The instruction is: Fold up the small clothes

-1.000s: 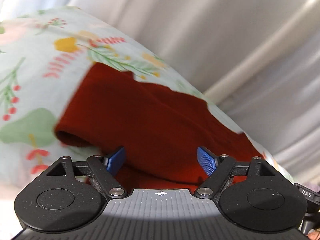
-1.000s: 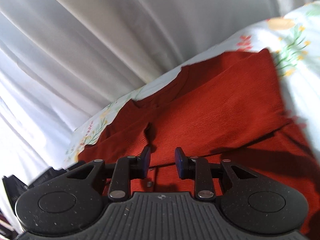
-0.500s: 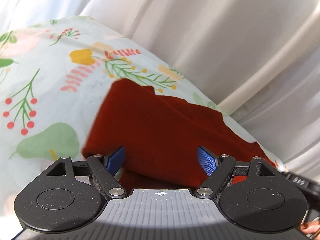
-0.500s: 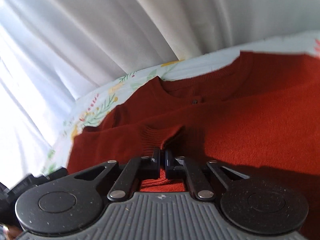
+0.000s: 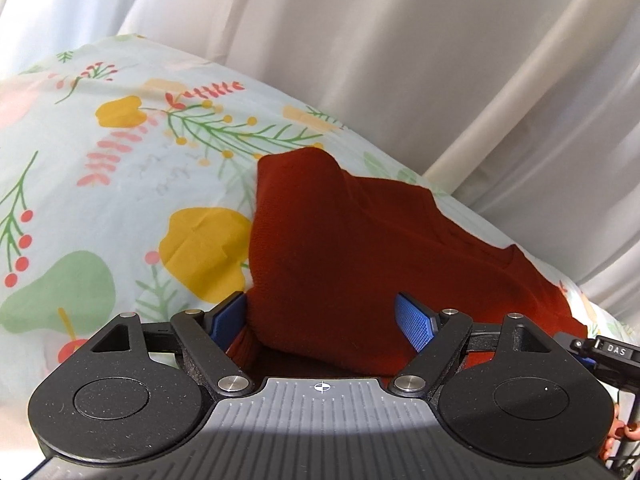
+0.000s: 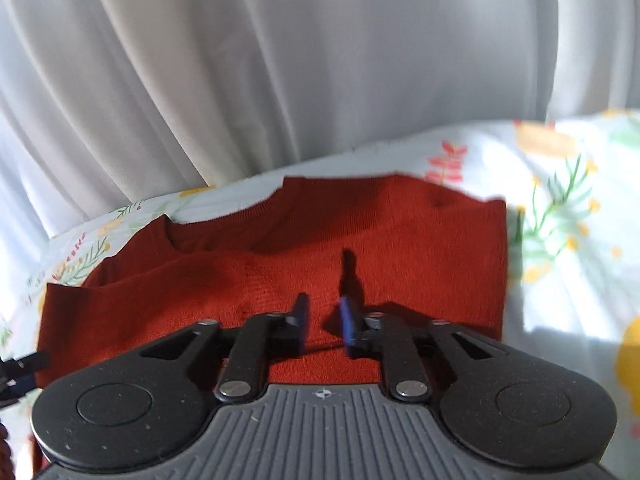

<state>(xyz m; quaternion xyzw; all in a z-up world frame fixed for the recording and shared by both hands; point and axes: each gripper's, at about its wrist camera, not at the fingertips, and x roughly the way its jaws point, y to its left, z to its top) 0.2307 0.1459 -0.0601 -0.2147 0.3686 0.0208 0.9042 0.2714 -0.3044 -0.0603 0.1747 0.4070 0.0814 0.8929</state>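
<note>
Red knit sweater [image 6: 280, 264]: lies on the floral sheet [image 5: 120, 184], sides already turned in, neckline toward the curtain [image 6: 280, 60].

Left gripper [image 5: 320, 320]: fingers wide apart, straddling a folded edge, holding nothing, likely placed to take it.

Right gripper [image 6: 323, 322]: fingers partly apart, empty, low over the sweater's middle.

Obstructions: none seen; the other gripper shows at each view's edge.

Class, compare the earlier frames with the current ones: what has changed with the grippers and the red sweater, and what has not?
The right gripper, shut on a cuff half a second ago, has opened and released the red sweater, now lying folded flat. The left gripper stays open over the sweater. The floral sheet is unchanged.
</note>
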